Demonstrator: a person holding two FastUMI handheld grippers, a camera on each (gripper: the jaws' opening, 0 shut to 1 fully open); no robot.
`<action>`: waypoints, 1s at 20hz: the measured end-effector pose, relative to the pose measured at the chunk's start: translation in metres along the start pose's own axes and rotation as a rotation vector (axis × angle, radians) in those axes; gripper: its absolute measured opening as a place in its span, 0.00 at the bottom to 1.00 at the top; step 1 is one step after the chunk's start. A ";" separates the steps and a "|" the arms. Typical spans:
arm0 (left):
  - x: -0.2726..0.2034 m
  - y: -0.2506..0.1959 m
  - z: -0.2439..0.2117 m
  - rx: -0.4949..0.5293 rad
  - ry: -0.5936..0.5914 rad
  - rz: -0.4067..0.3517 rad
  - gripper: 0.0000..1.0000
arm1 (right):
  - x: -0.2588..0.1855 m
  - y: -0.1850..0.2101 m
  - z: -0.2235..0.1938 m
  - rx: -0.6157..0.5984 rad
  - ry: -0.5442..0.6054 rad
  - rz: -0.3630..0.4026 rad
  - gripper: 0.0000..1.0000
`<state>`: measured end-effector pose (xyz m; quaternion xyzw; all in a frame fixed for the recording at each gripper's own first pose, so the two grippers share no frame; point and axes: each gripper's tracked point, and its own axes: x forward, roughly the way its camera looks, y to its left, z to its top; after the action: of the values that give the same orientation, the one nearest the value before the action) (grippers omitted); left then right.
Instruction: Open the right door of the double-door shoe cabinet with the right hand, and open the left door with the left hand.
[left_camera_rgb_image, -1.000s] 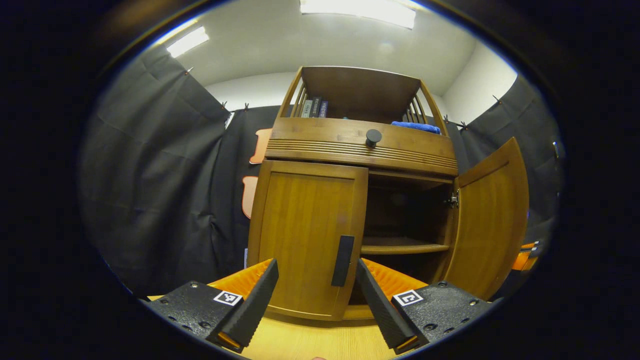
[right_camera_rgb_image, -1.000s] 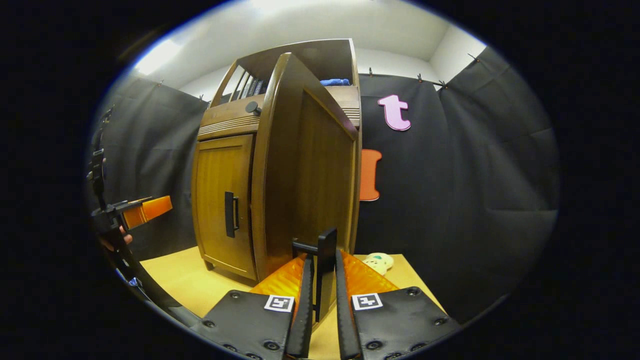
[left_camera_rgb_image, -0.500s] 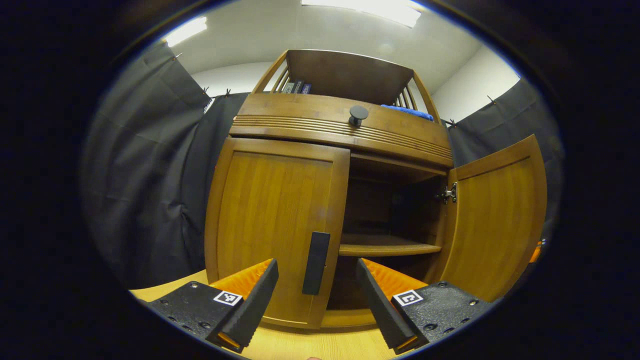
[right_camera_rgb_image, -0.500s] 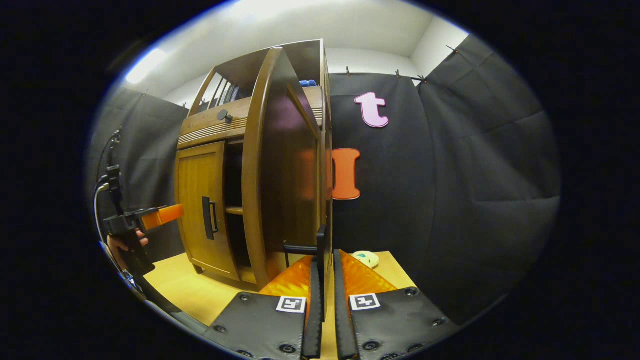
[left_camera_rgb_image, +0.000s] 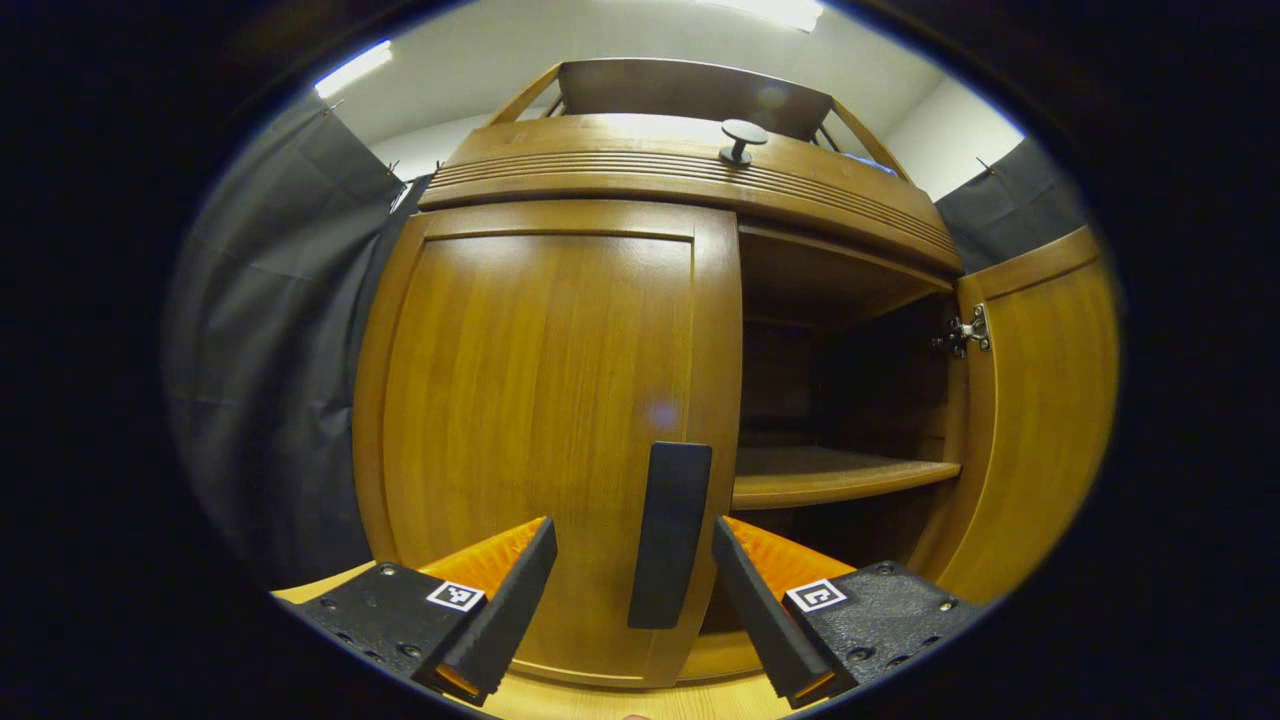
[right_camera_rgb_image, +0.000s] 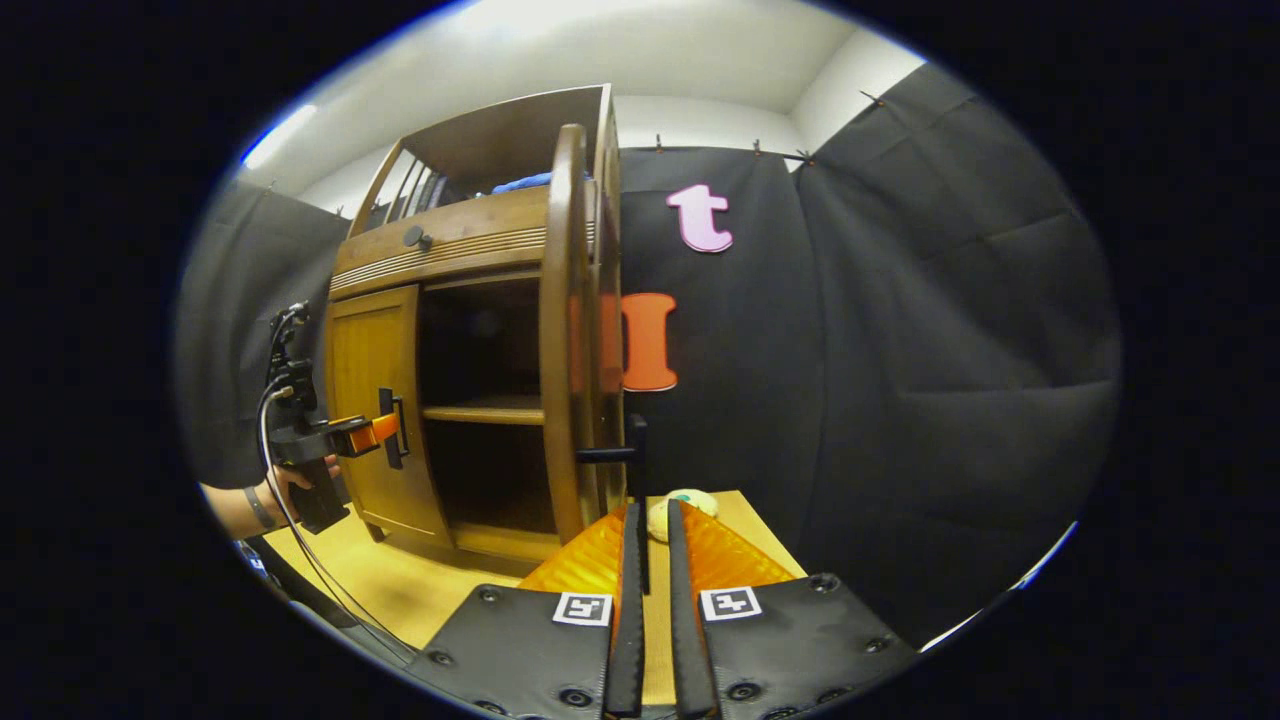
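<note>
Left gripper view: the left hand-held gripper (left_camera_rgb_image: 630, 590) gapes wide around the left door's handle (left_camera_rgb_image: 668, 535), gripping nothing; that door (left_camera_rgb_image: 540, 400) is closed. The right hand-held gripper (right_camera_rgb_image: 650, 600) pinches the right door's handle (right_camera_rgb_image: 634, 470), door (right_camera_rgb_image: 565, 330) swung wide. Closing off-centre, the fingers could slip off the slim handle.

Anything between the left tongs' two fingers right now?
Yes. In the left gripper view, the flat black handle of the closed wooden left door stands in the gap of the open left tongs, untouched.
</note>
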<state>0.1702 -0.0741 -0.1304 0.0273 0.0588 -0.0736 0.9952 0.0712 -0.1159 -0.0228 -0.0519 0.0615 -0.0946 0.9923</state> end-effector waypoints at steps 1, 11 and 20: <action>0.005 -0.002 -0.004 0.000 0.006 -0.001 0.92 | -0.013 -0.005 -0.001 -0.005 -0.002 -0.024 0.32; 0.021 -0.011 -0.011 0.026 0.046 -0.101 0.30 | -0.070 0.043 0.000 0.031 -0.002 -0.098 0.27; -0.074 0.031 0.012 -0.005 0.077 -0.078 0.26 | -0.057 0.121 0.011 0.051 -0.028 -0.059 0.92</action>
<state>0.1036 -0.0333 -0.1086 0.0254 0.0984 -0.1111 0.9886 0.0387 0.0148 -0.0190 -0.0295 0.0437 -0.1248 0.9908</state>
